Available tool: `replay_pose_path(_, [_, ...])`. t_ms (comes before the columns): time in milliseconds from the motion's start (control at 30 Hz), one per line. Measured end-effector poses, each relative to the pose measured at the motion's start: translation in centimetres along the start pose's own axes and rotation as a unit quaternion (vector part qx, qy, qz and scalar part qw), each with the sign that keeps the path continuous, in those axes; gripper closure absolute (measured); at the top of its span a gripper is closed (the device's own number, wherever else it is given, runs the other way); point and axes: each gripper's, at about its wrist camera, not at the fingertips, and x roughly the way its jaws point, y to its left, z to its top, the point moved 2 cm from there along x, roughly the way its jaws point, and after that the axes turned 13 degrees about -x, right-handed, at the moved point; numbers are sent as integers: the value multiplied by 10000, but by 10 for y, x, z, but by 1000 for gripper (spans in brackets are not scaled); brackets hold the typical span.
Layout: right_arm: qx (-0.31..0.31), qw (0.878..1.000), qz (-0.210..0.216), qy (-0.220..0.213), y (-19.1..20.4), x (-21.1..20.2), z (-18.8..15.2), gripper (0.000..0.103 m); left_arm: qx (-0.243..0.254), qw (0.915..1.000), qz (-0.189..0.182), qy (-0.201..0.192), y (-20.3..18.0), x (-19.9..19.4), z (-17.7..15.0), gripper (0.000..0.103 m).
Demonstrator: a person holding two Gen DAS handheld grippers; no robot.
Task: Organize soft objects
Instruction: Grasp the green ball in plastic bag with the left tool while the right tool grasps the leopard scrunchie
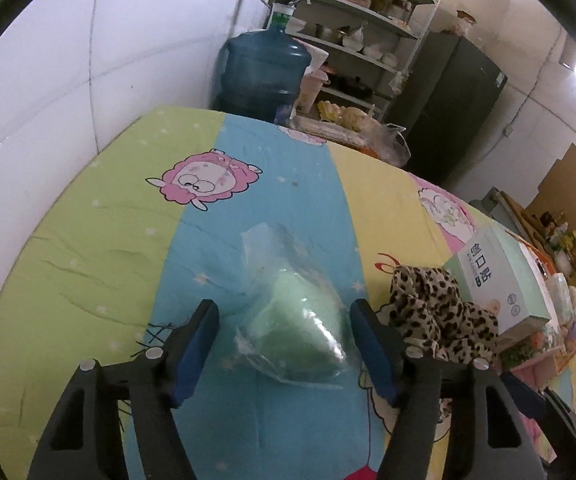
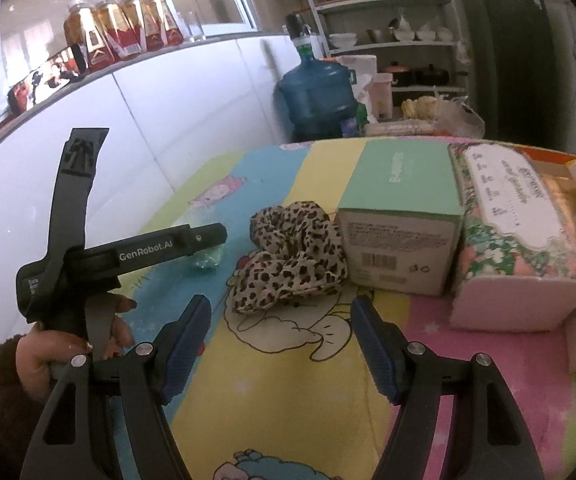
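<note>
A green soft pad in a clear plastic bag (image 1: 299, 332) lies on the blue stripe of the cartoon-print cloth (image 1: 88, 264). My left gripper (image 1: 284, 312) stands open around it, one blue pad on each side, neither visibly pressing. A leopard-print fabric bundle (image 1: 439, 312) sits just right of it, against a mint box. In the right wrist view the same bundle (image 2: 291, 252) lies ahead of my right gripper (image 2: 280, 308), which is open with nothing between its fingers. A hand (image 2: 40, 356) holds the left tool's handle (image 2: 72, 280) at the left; a bit of the bag (image 2: 208, 260) shows beyond it.
A mint-green box (image 2: 403, 216) and a floral tissue pack (image 2: 515, 232) stand to the right of the bundle. Past the table's far edge are a blue water jug (image 1: 264, 68), shelves of dishes (image 1: 367, 20) and a dark fridge (image 1: 459, 92). A white wall (image 1: 68, 80) borders the left.
</note>
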Motion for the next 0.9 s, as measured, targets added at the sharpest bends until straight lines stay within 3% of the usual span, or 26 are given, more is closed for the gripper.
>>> replay_pose_path(67, [0,10000,3,35,0,3,0,29,-12,9999,-140,32,-1,0,1,52])
replay_pose_path(167, [30,9999,3,141,0,10,0,29,-112,9994,-327,15,3,-1,0,56])
replay_pose_path(300, [2,9997,-81,233,3,16,4,29,-279,9977,-603,-116,9,-12,1,58])
replay_pose_path(467, [-90,9992,-197,345,7,26,11,29,-211,9963,-603,-572,9,-30,0,58])
replay_pose_path(900, [-64,9958,-613,680,10,71,35,29,-162,9940,-832,-685,7,-41,-3,57])
